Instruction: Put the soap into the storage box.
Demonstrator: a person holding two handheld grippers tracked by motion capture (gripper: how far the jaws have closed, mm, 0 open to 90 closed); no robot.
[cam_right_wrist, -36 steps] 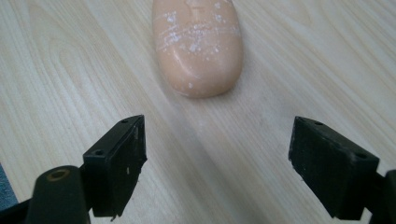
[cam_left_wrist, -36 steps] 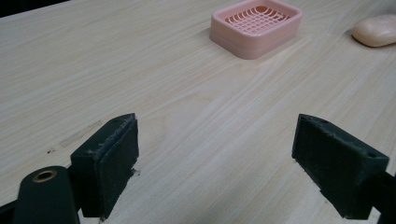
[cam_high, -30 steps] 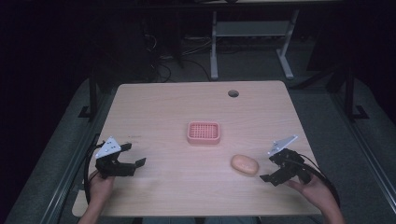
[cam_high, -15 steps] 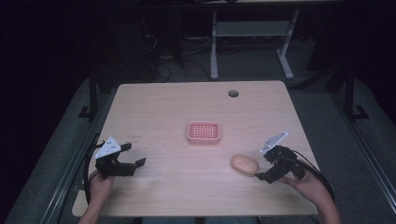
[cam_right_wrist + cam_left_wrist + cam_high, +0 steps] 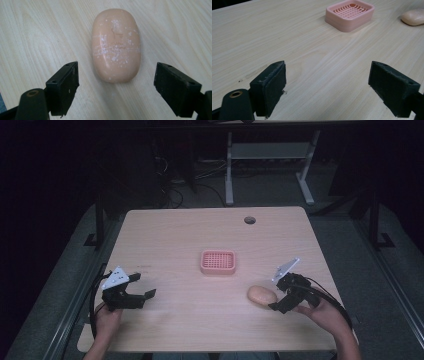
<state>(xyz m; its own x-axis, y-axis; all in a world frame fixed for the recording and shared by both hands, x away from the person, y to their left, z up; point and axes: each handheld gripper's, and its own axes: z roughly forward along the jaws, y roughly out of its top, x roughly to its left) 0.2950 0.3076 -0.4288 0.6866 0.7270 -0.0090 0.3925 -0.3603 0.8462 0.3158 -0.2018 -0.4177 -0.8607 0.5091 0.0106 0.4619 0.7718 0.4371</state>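
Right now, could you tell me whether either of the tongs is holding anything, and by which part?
Nothing is held. The right tongs stand open around the near end of the soap bar, pads clear of it; the left tongs are open over the bare table.

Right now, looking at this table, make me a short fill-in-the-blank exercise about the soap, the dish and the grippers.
1. The bar of soap lies on the table, just ahead of the ____ gripper.
2. The soap dish is ____ in colour.
3. No soap lies in the dish: it is ____.
4. The left gripper has its jaws ____, with nothing between them.

Missing words: right; pink; empty; open
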